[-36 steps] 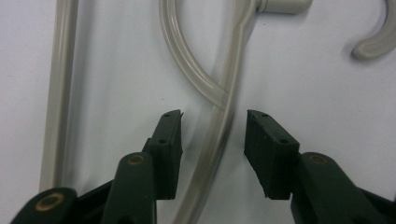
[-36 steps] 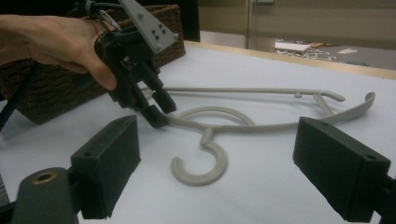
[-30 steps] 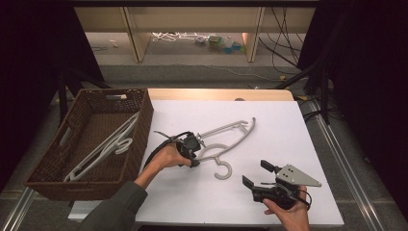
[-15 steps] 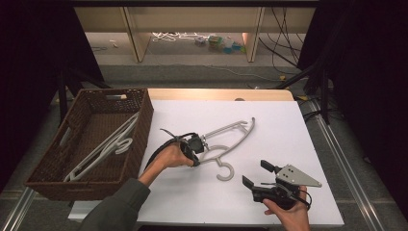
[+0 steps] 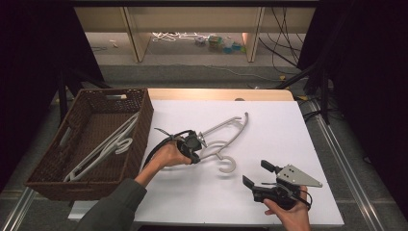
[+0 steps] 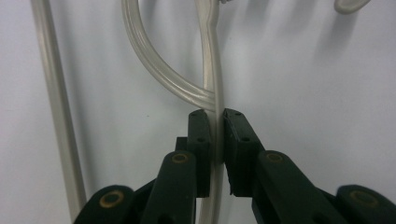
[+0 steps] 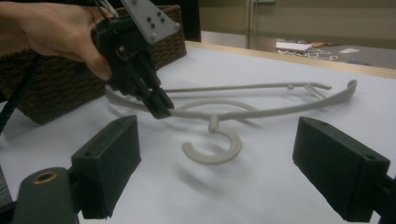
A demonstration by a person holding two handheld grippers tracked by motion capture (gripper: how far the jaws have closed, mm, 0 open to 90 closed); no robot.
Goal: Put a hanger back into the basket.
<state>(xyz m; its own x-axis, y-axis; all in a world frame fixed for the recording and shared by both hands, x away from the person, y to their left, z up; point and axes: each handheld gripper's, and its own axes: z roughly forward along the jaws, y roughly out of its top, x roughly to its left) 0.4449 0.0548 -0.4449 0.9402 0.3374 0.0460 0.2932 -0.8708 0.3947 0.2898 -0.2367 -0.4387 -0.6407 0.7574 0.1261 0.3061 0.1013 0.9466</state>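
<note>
Your left gripper (image 6: 215,140) is clenched on the hanger's (image 5: 226,134) thin arm.

The pads (image 6: 200,135) pinch that rod beside the inner curve; the hanger sits on the white table (image 5: 288,125), beside the basket (image 5: 48,168). It looks light, stiff and slick, so grip near the neck. Your right gripper (image 5: 263,174) waits with jaws apart.

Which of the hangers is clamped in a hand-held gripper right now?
The hanger on the white table top, pinched at its arm by the left hand-held gripper. The other hangers lie loose in the wicker basket.
</note>
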